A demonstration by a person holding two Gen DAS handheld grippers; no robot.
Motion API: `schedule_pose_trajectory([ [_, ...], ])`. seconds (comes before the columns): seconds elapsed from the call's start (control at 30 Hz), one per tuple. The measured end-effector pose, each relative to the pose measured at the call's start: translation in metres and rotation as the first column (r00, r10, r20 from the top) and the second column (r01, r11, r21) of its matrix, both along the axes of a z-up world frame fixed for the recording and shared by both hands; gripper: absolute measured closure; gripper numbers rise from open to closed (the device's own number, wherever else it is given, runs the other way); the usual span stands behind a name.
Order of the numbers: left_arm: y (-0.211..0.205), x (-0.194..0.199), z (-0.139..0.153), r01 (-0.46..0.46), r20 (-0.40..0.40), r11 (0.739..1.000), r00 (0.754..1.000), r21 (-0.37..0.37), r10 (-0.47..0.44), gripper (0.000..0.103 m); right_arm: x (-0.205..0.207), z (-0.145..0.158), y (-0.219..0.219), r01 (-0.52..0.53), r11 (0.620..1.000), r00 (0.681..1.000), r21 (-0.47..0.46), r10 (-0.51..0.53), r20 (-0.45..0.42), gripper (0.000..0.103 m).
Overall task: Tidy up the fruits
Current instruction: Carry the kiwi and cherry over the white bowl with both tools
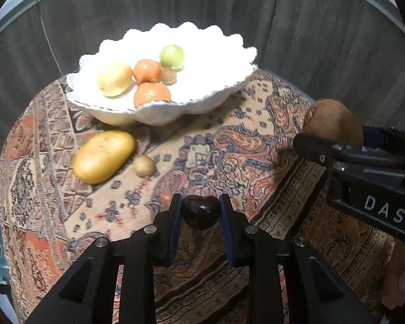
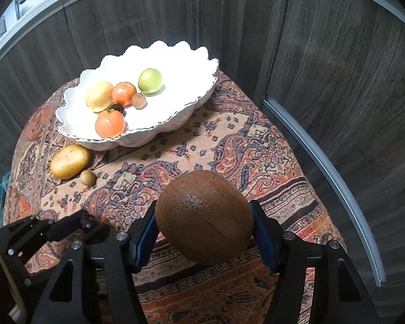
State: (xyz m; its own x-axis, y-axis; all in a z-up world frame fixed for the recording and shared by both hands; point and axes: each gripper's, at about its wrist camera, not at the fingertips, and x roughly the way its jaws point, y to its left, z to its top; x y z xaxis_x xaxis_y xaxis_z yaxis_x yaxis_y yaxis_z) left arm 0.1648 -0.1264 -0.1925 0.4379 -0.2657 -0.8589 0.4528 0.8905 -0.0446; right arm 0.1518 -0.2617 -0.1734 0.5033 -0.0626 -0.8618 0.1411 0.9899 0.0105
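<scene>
My left gripper (image 1: pixel 201 213) is shut on a small dark plum-like fruit (image 1: pixel 201 214), held just above the patterned cloth. My right gripper (image 2: pixel 205 232) is shut on a brown kiwi (image 2: pixel 205 217); the kiwi (image 1: pixel 330 121) also shows at the right edge of the left wrist view. A white scalloped bowl (image 1: pixel 216 91) (image 2: pixel 181 116) stands at the back of the table. It holds a yellow lemon (image 2: pixel 99 95), two orange mandarins (image 2: pixel 110 124), a green fruit (image 2: pixel 150 80) and a small brownish fruit (image 2: pixel 138 100). A dark fruit (image 2: pixel 118 108) peeks out between them.
A yellow potato (image 1: pixel 104 156) (image 2: pixel 70 161) and a small round beige one (image 1: pixel 144 165) (image 2: pixel 88 178) lie on the cloth in front of the bowl's left side. The round table with its paisley cloth (image 2: pixel 256 151) stands against dark wood panels (image 2: pixel 337 67). A hand (image 1: pixel 402 278) shows lower right.
</scene>
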Motion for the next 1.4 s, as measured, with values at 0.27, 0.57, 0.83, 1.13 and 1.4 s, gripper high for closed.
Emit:
schedule_pose_trajectory([
  [0.27,0.015,0.013,0.022,-0.041,0.042,0.999,0.998,-0.019,0.042,0.076,0.006,0.015,0.014,-0.026,1.000,0.999,-0.006,0.026,0.026,0.039],
  [0.57,0.029,0.032,0.044,-0.081,0.094,0.996,0.992,-0.031,0.084,0.076,0.019,0.041,0.030,-0.062,0.998,0.995,-0.019,0.063,0.083,0.039],
  [0.83,0.037,0.051,0.065,-0.105,0.130,0.994,0.986,-0.042,0.109,0.076,0.034,0.059,0.040,-0.083,0.996,0.988,-0.019,0.084,0.127,0.039],
  [1.13,0.041,0.077,0.084,-0.117,0.170,0.992,0.977,-0.056,0.125,0.076,0.058,0.076,0.041,-0.088,0.996,0.980,-0.030,0.092,0.175,0.039],
  [1.4,0.042,0.108,0.092,-0.126,0.195,0.990,0.971,-0.061,0.135,0.076,0.086,0.080,0.039,-0.080,0.996,0.977,-0.041,0.086,0.193,0.039],
])
